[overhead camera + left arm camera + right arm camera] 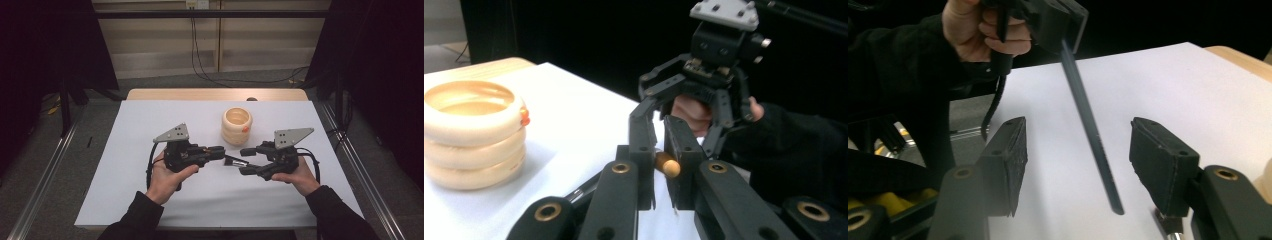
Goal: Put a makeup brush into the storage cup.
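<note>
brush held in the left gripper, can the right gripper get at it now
Probably yes: the right gripper has its open jaws on either side of the brush, which the left gripper holds out toward it.

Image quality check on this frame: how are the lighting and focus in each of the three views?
High view: white table evenly lit, surroundings near black, detail soft. Left gripper view: sharp enough on the ringed cup, while the nearest jaw links blur at the bottom edge. Right gripper view: the left gripper and hand sit dim and soft against black.
</note>
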{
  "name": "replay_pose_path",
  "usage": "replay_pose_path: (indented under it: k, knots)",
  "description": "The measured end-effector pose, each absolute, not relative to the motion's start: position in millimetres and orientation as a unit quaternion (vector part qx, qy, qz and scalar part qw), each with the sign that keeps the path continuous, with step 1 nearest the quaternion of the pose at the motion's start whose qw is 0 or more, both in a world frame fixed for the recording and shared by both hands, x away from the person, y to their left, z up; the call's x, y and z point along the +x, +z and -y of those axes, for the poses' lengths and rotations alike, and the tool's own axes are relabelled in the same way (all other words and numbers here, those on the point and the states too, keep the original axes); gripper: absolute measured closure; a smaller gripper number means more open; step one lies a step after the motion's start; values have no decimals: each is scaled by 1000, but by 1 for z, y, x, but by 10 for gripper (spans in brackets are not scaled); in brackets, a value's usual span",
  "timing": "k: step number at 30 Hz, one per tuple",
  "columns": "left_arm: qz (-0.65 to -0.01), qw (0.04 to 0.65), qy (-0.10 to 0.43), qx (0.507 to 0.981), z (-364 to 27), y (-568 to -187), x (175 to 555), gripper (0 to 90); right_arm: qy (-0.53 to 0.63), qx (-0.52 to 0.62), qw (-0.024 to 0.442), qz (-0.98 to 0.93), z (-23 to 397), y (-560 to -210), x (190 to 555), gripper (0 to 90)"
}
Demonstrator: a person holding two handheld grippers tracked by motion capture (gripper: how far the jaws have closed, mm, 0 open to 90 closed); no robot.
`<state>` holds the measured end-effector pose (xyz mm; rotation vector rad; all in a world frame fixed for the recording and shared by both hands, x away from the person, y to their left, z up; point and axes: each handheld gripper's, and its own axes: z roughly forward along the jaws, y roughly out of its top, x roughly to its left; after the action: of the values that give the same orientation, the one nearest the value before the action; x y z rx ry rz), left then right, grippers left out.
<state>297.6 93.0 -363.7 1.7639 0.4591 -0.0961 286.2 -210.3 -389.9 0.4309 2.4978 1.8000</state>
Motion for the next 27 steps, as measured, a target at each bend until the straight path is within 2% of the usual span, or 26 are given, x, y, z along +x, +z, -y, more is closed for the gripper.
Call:
replay_pose_path:
  k: [11,19,21,27]
  knots:
    - [-184,573,-32,798,-85,-354,307,835,570,154,22,-806,214,-386,288,395]
    - [-174,551,-25,816,-82,-343,315,834,547,142,7,-825,209,-377,301,382]
    - [-174,558,-28,811,-82,-345,314,835,541,138,19,-830,207,-374,302,375]
    - [-167,524,-33,834,-80,-350,311,835,532,138,-7,-836,202,-382,303,395]
